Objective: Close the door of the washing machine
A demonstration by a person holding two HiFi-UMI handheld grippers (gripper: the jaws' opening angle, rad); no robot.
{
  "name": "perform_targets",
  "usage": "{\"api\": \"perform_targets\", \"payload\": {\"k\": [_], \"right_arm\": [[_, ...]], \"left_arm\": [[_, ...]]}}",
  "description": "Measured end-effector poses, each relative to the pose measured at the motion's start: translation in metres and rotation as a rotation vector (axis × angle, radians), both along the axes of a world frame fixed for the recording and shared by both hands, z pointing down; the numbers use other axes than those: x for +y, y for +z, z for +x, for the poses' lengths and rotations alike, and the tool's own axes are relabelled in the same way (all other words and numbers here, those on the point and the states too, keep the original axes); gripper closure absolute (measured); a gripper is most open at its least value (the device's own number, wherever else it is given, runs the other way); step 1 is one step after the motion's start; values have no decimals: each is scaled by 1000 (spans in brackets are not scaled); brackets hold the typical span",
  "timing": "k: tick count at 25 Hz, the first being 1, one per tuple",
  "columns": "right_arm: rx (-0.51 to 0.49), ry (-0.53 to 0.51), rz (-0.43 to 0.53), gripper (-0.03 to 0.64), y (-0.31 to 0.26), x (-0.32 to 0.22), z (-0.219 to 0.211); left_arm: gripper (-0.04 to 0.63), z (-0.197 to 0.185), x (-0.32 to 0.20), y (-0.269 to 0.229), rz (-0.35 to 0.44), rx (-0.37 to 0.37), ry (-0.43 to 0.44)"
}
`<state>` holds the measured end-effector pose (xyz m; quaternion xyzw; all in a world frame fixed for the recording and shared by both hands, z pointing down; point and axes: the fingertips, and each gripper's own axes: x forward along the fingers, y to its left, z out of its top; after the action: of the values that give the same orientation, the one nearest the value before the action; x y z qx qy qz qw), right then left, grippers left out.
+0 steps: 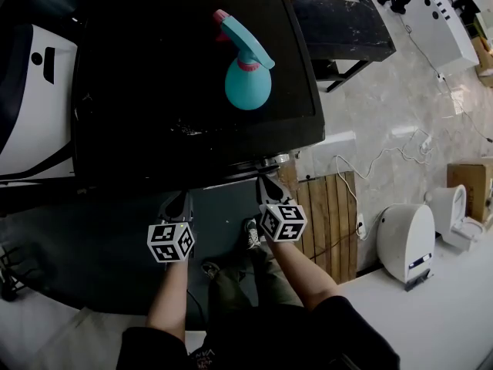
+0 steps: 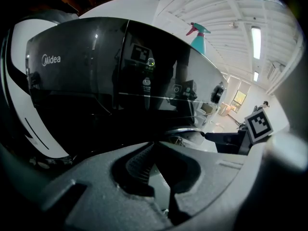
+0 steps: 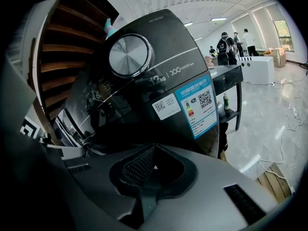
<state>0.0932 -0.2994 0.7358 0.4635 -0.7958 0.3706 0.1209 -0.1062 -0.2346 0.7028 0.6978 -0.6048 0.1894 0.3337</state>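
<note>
Only the head view shows the black top of the one washing machine (image 1: 154,114), which stands right in front of the person with a single teal spray bottle (image 1: 246,72) on it. The right gripper view alone shows its one round knob (image 3: 129,55) and blue energy label (image 3: 198,104), and the left gripper view its Midea logo (image 2: 50,59). The two tools, left tool (image 1: 179,203) and right tool (image 1: 267,185), are both closed on nothing, tips near the machine's front edge; whether the door is closed cannot be told.
</note>
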Motion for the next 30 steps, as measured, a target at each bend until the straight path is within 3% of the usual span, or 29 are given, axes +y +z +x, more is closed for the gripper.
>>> {"api": "perform_targets", "payload": {"k": [12, 17, 22, 30], "right_arm": [[-26, -13, -5, 617, -10, -3, 0], [45, -72, 53, 617, -32, 6, 11], [64, -71, 96, 618, -59, 29, 32], [39, 31, 182, 618, -127, 83, 43]], "left_arm": [[583, 7, 4, -14, 9, -7, 16], [584, 12, 13, -39, 46, -31, 38], [584, 24, 24, -73, 100, -44, 93], [584, 40, 54, -121, 183, -9, 236]]}}
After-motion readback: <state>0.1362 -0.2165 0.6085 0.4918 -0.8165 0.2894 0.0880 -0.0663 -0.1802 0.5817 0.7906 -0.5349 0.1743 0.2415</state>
